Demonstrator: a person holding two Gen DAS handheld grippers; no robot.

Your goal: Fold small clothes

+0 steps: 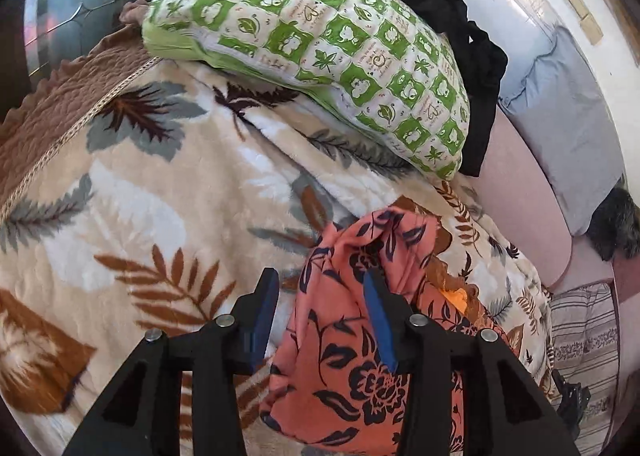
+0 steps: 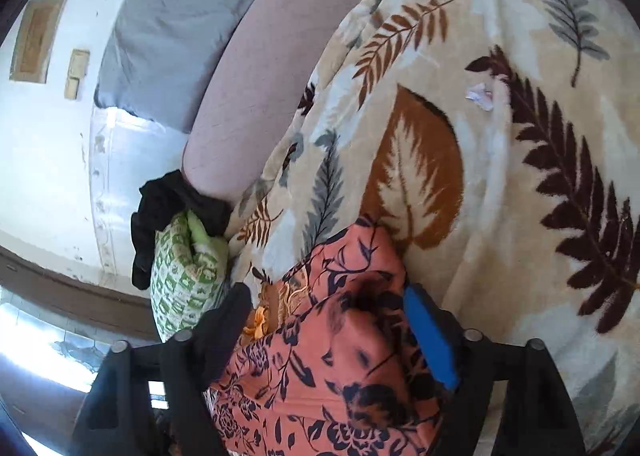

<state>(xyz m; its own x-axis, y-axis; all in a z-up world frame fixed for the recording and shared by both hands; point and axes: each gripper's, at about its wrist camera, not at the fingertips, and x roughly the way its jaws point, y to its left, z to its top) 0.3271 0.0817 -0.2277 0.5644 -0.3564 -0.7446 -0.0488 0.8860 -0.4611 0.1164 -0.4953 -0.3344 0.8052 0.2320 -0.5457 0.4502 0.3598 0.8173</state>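
Observation:
A small orange garment with dark floral print (image 1: pixel 360 336) lies bunched on a beige leaf-patterned blanket (image 1: pixel 140 196). My left gripper (image 1: pixel 320 292) is open, its blue-padded fingers (image 1: pixel 378 316) straddling the garment's near edge. In the right wrist view the same garment (image 2: pixel 320 356) fills the space between the fingers of my right gripper (image 2: pixel 328 292), which is open with jaws wide; the blue pad (image 2: pixel 430 336) rests against the cloth's right side. An orange inner layer (image 2: pixel 256 322) peeks out at the garment's left.
A green-and-white checked pillow (image 1: pixel 312 52) lies at the blanket's far side with a black garment (image 1: pixel 460 40) draped behind it. A pink mattress (image 2: pixel 272 68) and grey pillow (image 2: pixel 184 24) lie by the white wall. The blanket (image 2: pixel 500 136) spreads right.

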